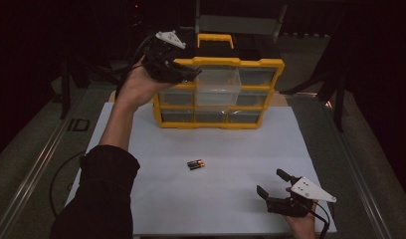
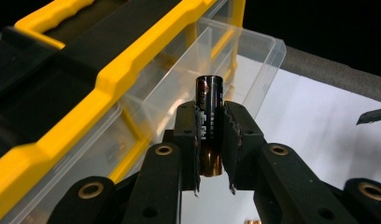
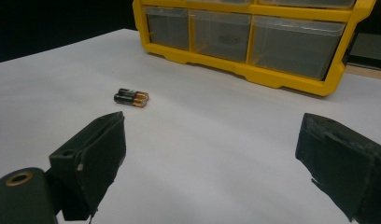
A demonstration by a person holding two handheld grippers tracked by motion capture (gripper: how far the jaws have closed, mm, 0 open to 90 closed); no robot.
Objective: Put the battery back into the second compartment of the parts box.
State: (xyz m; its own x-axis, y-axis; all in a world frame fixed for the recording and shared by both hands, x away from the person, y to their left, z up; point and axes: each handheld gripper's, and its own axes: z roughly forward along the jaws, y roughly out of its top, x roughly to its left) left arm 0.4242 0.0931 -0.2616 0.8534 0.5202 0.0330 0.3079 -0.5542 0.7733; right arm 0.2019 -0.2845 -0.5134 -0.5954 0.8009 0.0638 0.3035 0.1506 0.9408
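Because the left gripper (image 2: pixel 210 140) pinches the battery (image 2: pixel 209 119) only around its lower half, upright between the jaws, it could twist or slip and miss the open drawer (image 2: pixel 244 60), apparently just beyond it. The right gripper (image 3: pixel 212 163) hangs spread over the surface (image 3: pixel 216 140).

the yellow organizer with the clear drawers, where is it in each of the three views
High view: the yellow organizer stands at top centre, at the far edge of the white table.
Left gripper view: its yellow frame and an open clear drawer take the left and centre, behind the battery in the left tongs.
Right gripper view: top centre to right.
Shared landmark: the white table.
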